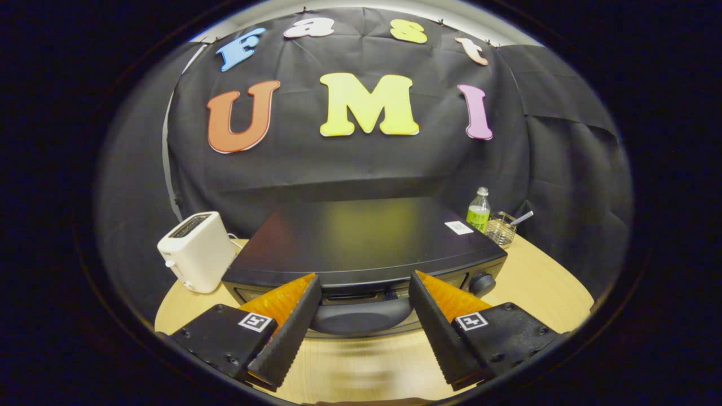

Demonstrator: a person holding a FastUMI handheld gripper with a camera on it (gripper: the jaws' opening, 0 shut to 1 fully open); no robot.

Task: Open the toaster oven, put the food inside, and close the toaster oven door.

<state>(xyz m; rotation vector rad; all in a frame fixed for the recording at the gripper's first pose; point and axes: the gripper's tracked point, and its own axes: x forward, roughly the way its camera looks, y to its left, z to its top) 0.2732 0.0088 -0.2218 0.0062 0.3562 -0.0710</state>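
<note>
A black toaster oven [366,237] stands on the round wooden table [541,287], seen from above its front. Its door is shut, and the dark rounded door handle [361,317] bulges out along the top of the door. My gripper [365,287] is open, and its two fingertips sit on either side of that handle, close to the oven's front edge. Nothing is held between the fingers. A round knob [482,283] shows on the oven's front just right of my right finger.
A white pop-up toaster [194,251] stands on the table left of the oven. Behind the oven's right corner are a small bottle with a green label [479,211] and a wire basket [501,228] with a utensil in it. Bare table lies under my fingers.
</note>
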